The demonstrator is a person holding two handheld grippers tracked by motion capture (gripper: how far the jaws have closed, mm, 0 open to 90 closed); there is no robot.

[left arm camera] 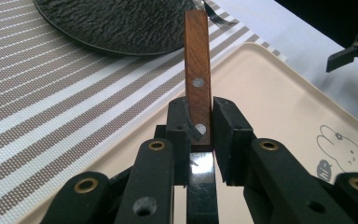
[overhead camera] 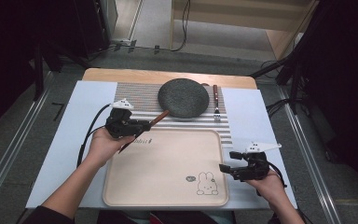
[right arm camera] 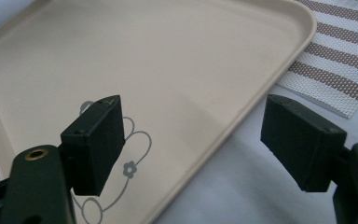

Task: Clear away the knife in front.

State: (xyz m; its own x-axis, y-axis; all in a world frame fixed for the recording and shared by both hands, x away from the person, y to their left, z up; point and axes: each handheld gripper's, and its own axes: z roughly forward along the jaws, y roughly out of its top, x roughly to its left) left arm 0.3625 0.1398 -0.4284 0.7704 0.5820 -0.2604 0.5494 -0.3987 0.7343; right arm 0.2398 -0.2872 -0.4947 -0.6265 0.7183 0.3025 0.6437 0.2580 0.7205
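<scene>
**Knife held slantwise at the tray's far-left corner**

Pale sheeting covers the table, with a striped placemat (overhead camera: 135,93) at the far side. At left, the left gripper (overhead camera: 142,125) pinches the knife (left arm camera: 198,84) by its wooden handle, long axis slanting far-right toward the dark plate (overhead camera: 183,97). The fork (overhead camera: 216,102) lies right of the plate. Near-right, the right gripper (overhead camera: 227,161) hovers with jaws spread over the tray (overhead camera: 168,158) edge.
</scene>
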